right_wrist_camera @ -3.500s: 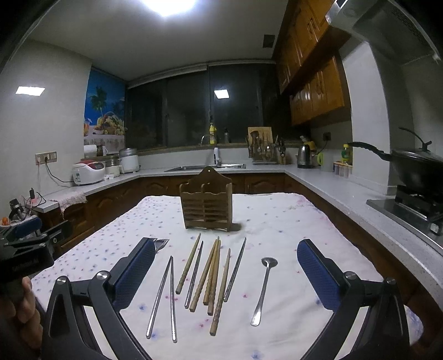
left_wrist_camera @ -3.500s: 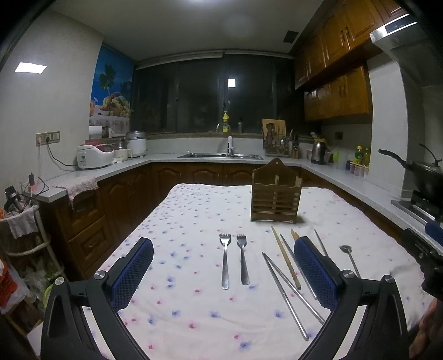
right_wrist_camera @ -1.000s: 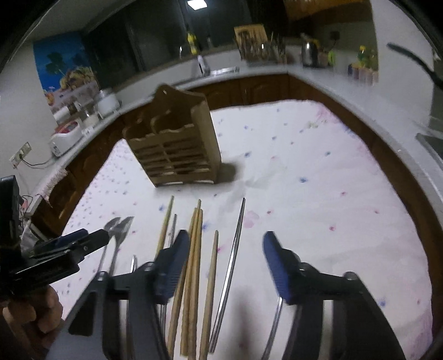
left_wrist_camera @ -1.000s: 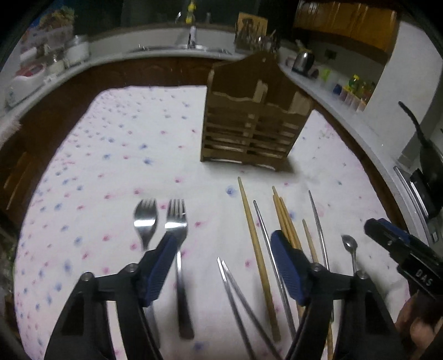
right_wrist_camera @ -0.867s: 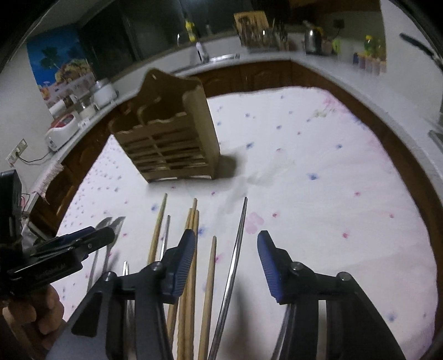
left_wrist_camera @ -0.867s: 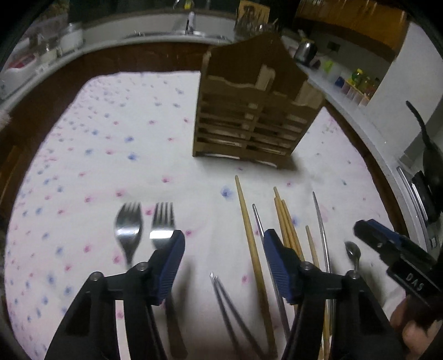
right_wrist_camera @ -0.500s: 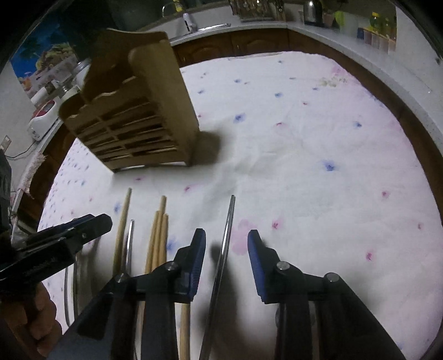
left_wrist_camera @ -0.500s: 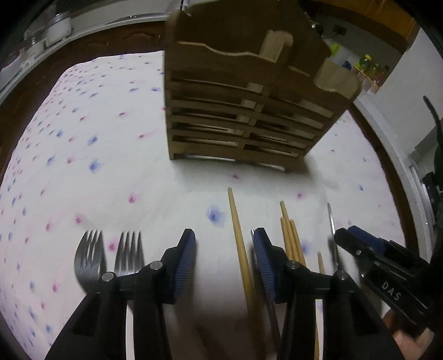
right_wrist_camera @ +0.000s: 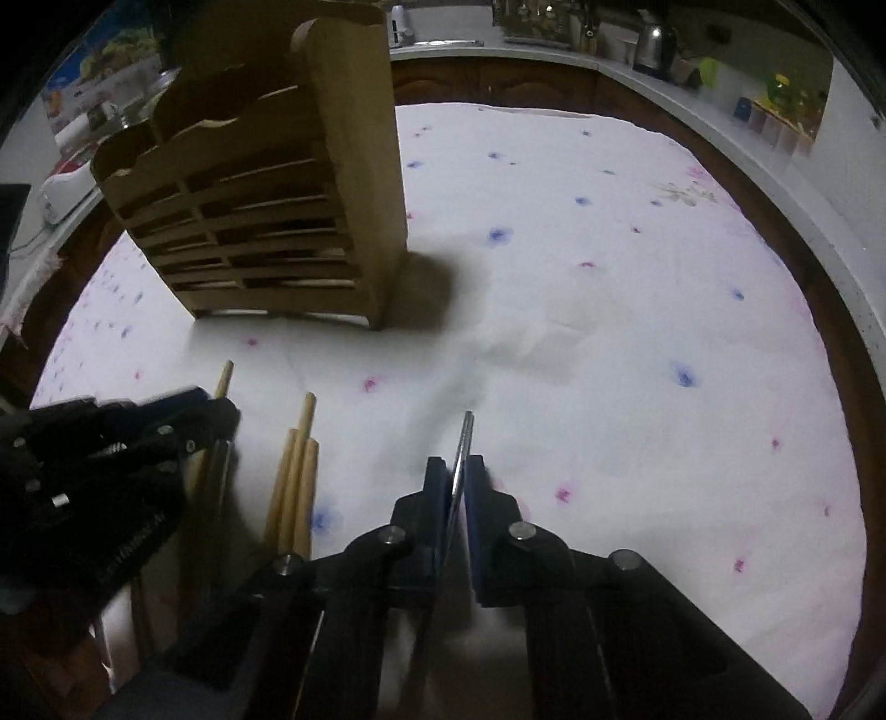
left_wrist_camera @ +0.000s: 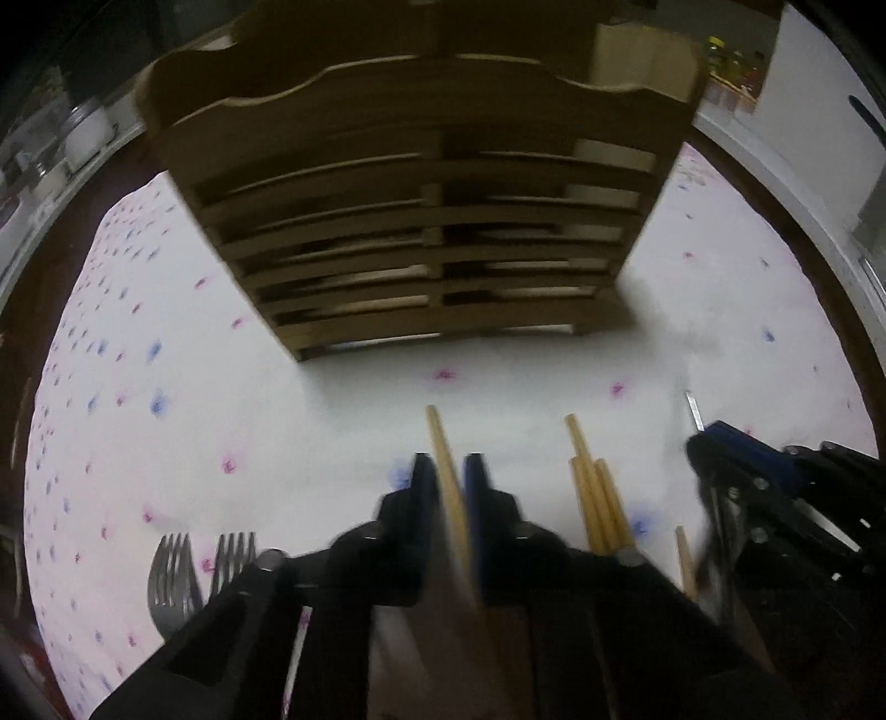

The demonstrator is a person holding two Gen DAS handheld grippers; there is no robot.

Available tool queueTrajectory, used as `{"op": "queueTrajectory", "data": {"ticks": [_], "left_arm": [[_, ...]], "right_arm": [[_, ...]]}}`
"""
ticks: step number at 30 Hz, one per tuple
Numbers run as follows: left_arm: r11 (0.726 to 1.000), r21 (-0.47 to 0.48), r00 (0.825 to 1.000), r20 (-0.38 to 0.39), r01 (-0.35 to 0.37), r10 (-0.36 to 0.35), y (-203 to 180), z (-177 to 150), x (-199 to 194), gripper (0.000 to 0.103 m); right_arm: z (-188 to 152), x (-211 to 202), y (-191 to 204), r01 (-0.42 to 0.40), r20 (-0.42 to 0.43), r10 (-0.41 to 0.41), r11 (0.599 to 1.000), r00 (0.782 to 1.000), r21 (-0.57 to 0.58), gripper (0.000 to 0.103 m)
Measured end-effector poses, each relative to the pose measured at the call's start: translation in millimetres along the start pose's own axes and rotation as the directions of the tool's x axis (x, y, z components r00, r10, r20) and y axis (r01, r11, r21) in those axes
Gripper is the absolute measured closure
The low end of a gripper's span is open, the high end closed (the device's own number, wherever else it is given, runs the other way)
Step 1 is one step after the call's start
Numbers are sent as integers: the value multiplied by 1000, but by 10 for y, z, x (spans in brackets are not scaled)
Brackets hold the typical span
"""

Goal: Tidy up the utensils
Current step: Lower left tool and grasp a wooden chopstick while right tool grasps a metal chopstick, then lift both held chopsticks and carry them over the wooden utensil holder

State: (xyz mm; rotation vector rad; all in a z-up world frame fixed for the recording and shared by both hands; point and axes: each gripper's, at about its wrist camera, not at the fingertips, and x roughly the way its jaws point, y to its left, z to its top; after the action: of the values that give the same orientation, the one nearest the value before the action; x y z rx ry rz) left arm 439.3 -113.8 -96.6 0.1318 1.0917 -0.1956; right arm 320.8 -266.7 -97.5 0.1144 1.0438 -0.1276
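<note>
**A:** While both grippers sit low over the white flowered cloth [right_wrist_camera: 609,310] on the surface, look at the left gripper [left_wrist_camera: 449,476]: its blue fingers [left_wrist_camera: 422,487] are pinched in narrow on a wooden chopstick [left_wrist_camera: 443,448], and the stick's tip pokes out ahead, pointing at the wooden utensil rack [left_wrist_camera: 426,221].

**B:** And the right gripper [right_wrist_camera: 455,482]?

**A:** Same story, different stick. Its fingers [right_wrist_camera: 437,487] are clamped on a metal chopstick [right_wrist_camera: 464,443], thin and shiny, tip also aimed toward the rack, a bit to the rack's right side.

**B:** Where's the rack itself?

**A:** Standing upright on the cloth, slatted front facing the grippers, a dark shadow on its right. From the left wrist view it fills the top of the frame; from the right wrist view it stands off to the upper left.

**B:** What's lying around it?

**A:** On the near side of the rack, between the two grippers, a bundle of wooden chopsticks [right_wrist_camera: 296,476] lies flat on the cloth, touching one another. Further to the rack's left and nearer the camera, two forks [left_wrist_camera: 202,576] lie side by side, tines toward the rack.

**B:** Is either held stick lifted?

**A:** Can't tell: the frames are blurred at the fingers. Behind the rack runs the kitchen counter [right_wrist_camera: 637,72] with a kettle [right_wrist_camera: 653,39].
</note>
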Motion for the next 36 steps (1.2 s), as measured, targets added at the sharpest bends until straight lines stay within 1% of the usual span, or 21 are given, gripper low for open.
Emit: {"op": "queueTrajectory", "data": {"ticks": [2,3,6,12,13,14,19,25,26,29,32,35,36], "left_arm": [[1000,-8,1000,6,17,-17,-1,0,26,96],[1000,-16,1000,5,27,-27,27,-7,20,96],[994,-54,996,10,92,-91,101,-48,-26,97],[979,-83,981,77,186,-180,236,-164,-396,98],[975,-89,976,90,206,-198,253,-183,-470,98],[973,-91,974,97,211,-203,339,-176,-570,98],[963,-86,958,157,255,-240,428,-282,-969,98],[951,-77,934,229,299,-275,554,-515,-1496,98],[951,-75,932,237,301,-276,608,-562,-1643,98],[947,-65,918,273,315,-287,683,-690,-1899,99],[946,-54,906,308,321,-290,735,-777,-2136,99],[944,-52,896,335,326,-291,790,-853,-2255,99],[942,-52,890,350,331,-293,870,-903,-2395,99]], "right_arm": [[13,4,-27,-19,3,19,1000,1000,16,98],[11,1,-65,-45,2,45,998,999,36,98],[-12,-35,-151,-121,5,121,989,993,83,99],[-10,-286,-182,-181,53,177,979,983,91,99],[-15,-323,-168,-182,57,178,979,982,90,99],[-9,-387,-169,-180,68,174,980,982,83,99],[-25,-670,-134,-187,114,179,980,977,63,99],[-40,-1097,-106,-195,181,188,980,965,24,99],[-52,-1190,-92,-194,195,187,981,963,15,99],[-90,-1387,-50,-191,226,187,982,956,-4,99],[-112,-1543,-22,-188,254,185,982,949,-15,99],[-115,-1744,-7,-185,294,184,982,938,-23,99],[-111,-1802,-5,-180,307,180,983,935,-26,99]]}}
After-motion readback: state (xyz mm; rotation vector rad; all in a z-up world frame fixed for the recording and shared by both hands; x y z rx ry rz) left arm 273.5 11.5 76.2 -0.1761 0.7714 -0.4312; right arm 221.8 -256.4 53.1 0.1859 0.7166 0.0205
